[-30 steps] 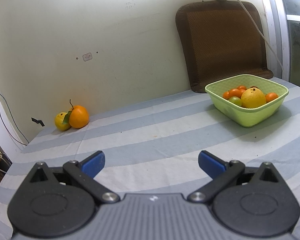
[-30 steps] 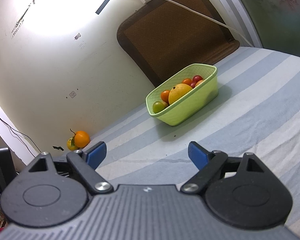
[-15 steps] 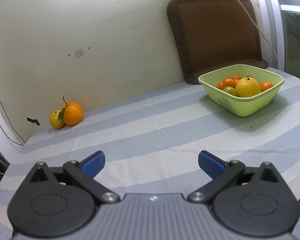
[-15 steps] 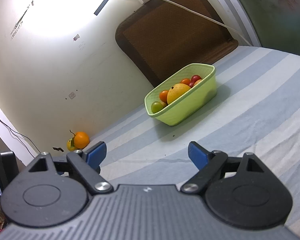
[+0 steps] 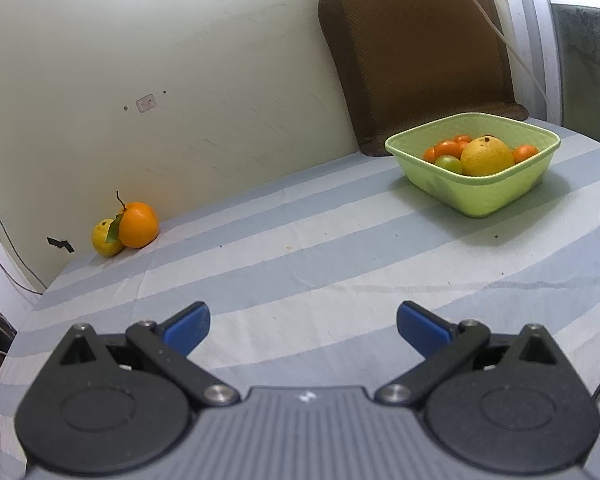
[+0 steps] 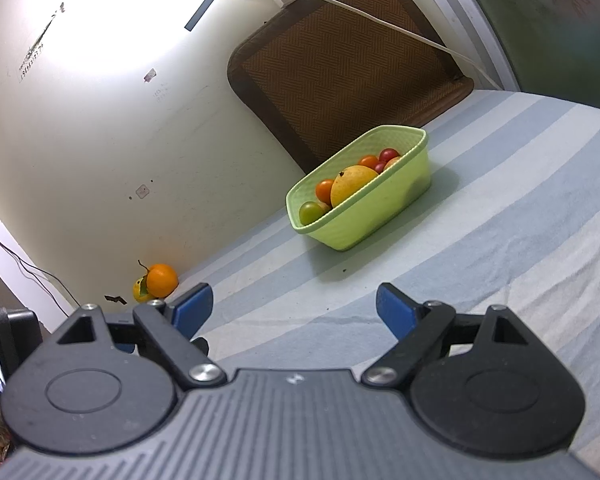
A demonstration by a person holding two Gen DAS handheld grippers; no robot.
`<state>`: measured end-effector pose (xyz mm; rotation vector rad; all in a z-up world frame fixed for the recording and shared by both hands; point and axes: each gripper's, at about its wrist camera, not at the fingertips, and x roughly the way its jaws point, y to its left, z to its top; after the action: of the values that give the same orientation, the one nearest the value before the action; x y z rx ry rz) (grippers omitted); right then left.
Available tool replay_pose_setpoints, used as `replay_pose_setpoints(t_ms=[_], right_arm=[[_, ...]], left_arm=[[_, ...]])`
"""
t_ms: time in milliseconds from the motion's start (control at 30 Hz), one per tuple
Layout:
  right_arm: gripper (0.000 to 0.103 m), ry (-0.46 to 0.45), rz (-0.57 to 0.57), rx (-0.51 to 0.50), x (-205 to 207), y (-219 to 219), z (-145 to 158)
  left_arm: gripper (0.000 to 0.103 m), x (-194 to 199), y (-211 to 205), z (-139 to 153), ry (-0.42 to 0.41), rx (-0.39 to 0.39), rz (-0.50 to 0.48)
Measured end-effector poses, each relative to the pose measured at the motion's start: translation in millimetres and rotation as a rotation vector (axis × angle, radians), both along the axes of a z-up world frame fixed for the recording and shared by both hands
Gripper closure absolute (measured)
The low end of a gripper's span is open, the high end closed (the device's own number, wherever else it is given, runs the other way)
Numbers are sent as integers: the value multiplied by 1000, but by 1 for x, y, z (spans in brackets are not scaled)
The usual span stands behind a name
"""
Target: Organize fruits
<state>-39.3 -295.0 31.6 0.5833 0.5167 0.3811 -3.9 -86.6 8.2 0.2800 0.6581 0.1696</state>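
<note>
Far left of the worktop (image 5: 300,264), against the wall: we note an orange (image 5: 138,224) with stem and leaf, touching a smaller yellow fruit (image 5: 105,237) on its left side. Both lie loose on the striped cloth, well apart from the rest of the fruit, so we judge them the two pieces not yet sorted. Centre, near edge: our left hand-held gripper (image 5: 303,326) hangs low over bare cloth, blue fingers spread wide and holding nothing; it faces the gap between the stray pair and the basket, which suits a reach toward either. Right: the green basket (image 5: 496,196) stands in front of a brown woven mat (image 5: 416,48) propped on the wall, and carries a large yellow fruit (image 5: 486,157), a green one (image 5: 450,163) and several small orange-red ones (count uncertain, some are hidden behind the big fruit). We take it as the collecting place. The right hand-held gripper (image 6: 294,306) is likewise spread wide and empty, nearer the basket side, its left finger lying just below the orange in its own view. Judgement: the pick-up of the strays has not begun; the round orange may roll if nudged off-centre.
</note>
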Motion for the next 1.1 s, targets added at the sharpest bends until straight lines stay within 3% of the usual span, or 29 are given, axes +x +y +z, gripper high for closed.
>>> replay_pose_setpoints(t_ms=[1100], right_arm=[[13, 7, -11, 5, -1, -1, -2]], left_arm=[[0, 0, -9, -6, 40, 27, -38]])
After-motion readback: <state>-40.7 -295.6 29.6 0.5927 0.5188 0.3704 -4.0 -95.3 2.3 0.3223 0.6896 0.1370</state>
